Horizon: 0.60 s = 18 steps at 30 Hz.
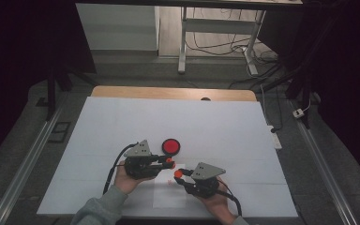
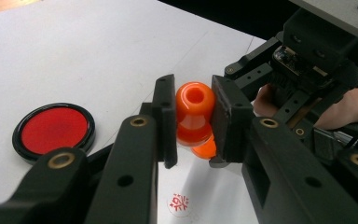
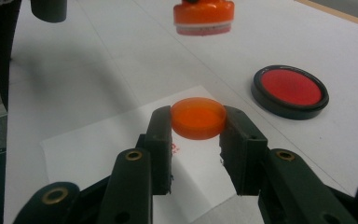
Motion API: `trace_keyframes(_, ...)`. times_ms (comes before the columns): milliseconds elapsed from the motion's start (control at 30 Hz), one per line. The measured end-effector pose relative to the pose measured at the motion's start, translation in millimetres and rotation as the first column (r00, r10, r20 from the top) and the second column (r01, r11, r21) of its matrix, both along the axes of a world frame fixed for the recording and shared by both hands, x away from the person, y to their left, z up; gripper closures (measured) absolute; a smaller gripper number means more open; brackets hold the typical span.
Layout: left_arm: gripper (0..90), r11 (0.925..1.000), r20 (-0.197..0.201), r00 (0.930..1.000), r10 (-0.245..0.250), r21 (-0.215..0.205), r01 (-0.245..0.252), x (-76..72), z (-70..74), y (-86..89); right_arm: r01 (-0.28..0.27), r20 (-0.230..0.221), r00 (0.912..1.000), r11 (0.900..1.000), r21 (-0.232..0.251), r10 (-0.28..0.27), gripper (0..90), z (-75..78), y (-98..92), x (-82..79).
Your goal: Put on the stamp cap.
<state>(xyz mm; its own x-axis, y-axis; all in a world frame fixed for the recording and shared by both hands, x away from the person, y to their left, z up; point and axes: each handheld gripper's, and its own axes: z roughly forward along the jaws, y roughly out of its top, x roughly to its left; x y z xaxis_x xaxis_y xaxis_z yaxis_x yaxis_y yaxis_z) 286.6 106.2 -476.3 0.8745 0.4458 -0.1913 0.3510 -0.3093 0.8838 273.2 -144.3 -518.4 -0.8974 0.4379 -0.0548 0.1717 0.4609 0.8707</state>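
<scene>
I take the black-rimmed ink pad [image 1: 171, 146] as my landmark: a shallow round tin lying open on the white table cover [image 1: 122, 122], its well filled edge to edge with flat red ink, nothing else inside it.

Just this side of the ink pad, my left gripper [image 2: 193, 122] is clamped on the orange stamp [image 2: 194, 114]. The stamp is a glossy plastic piece with a rounded knob that has a hole in its top, a narrower waist below, and a wider base; in the right gripper view that base [image 3: 204, 17] shows an orange collar with a pale band under it, hanging in the air above the table. The pads press on the knob from both sides.

Further from the ink pad, toward me, my right gripper [image 3: 198, 123] is closed on the stamp's cap [image 3: 198, 117], a low, translucent orange disc held flat between the pads, clear of the table. In the high view the cap [image 1: 178, 173] and the stamp [image 1: 169, 161] sit near each other but apart.

Beneath both grippers, nearer me than the ink pad, lies a sheet of white paper [image 3: 98, 140]. It carries a small red stamped mark [image 2: 179, 202], round as far as I can tell, though its design is too small to read.
</scene>
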Motion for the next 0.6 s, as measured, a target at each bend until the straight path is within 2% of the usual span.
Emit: trace_keyframes(600,72.5,0.9994,-0.012,0.9996,-0.025,0.023,0.025,-2.1,-6.6,-9.9,-0.007,-0.002,1.0,1.0,0.024,0.007,64.2,0.9,7.2,-0.1)
